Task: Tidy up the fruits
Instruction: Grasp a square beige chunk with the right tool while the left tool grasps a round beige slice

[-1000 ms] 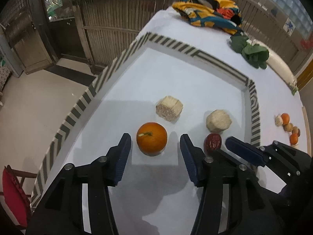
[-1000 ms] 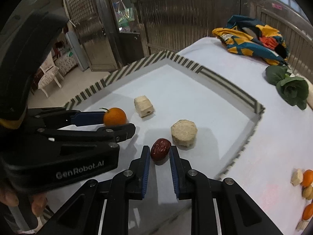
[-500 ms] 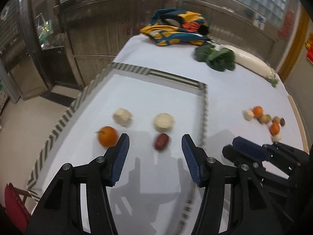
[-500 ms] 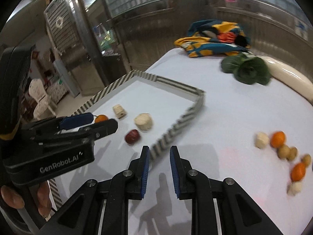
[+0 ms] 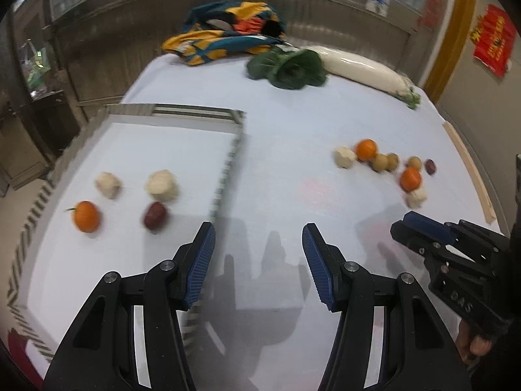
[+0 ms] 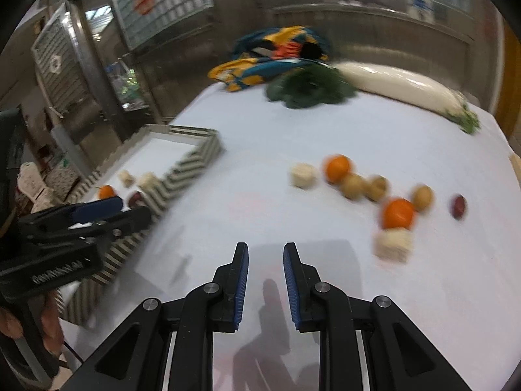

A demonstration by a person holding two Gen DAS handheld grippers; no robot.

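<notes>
Loose fruits (image 6: 374, 192) lie well beyond the right gripper (image 6: 265, 285); fingers empty.

Motion-blurred loose fruits (image 6: 374, 192), perhaps potatoes among them; tray (image 5: 228, 163) edge smeared

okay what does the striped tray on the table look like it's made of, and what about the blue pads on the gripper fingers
The striped tray looks like stiff card or thin board with a matte white floor: its low walls carry printed grey-and-white chevrons and stand straight, though motion blur leaves that open. The blue pads on the left hand-held gripper look like moulded rubber or soft plastic, matte, with fine ribs across their faces.
</notes>
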